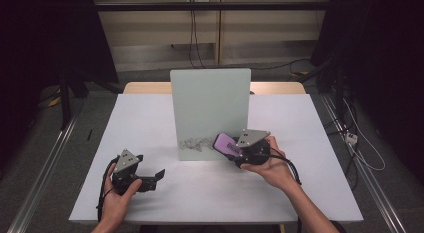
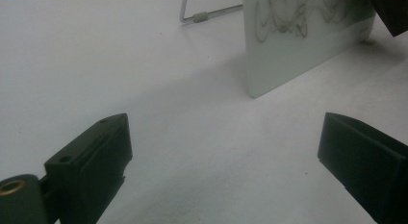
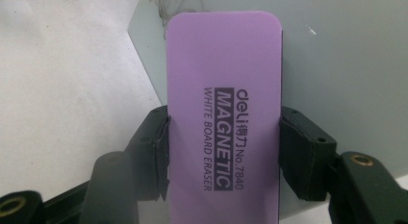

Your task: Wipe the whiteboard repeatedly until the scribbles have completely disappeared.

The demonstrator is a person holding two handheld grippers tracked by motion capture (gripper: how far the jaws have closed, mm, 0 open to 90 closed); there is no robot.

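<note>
A small whiteboard [image 1: 210,113] stands upright in the middle of the table, with black scribbles [image 1: 196,143] along its lower left part. My right gripper [image 1: 239,152] is shut on a purple magnetic whiteboard eraser [image 1: 227,144] and holds it against the board's lower right area, just right of the scribbles. In the right gripper view the eraser [image 3: 223,118] is clamped by its two long sides between the jaws, lying flat on the board [image 3: 337,65]. My left gripper [image 1: 159,175] rests open on the table at the front left, with nothing between its jaws [image 2: 226,152]; the board's lower corner [image 2: 298,46] lies ahead of it.
A wire stand leg [image 2: 202,15] props the board from behind. The white tabletop [image 1: 150,123] has free room on both sides of the board and along its front edge. Cables trail from both grippers toward the person's hands.
</note>
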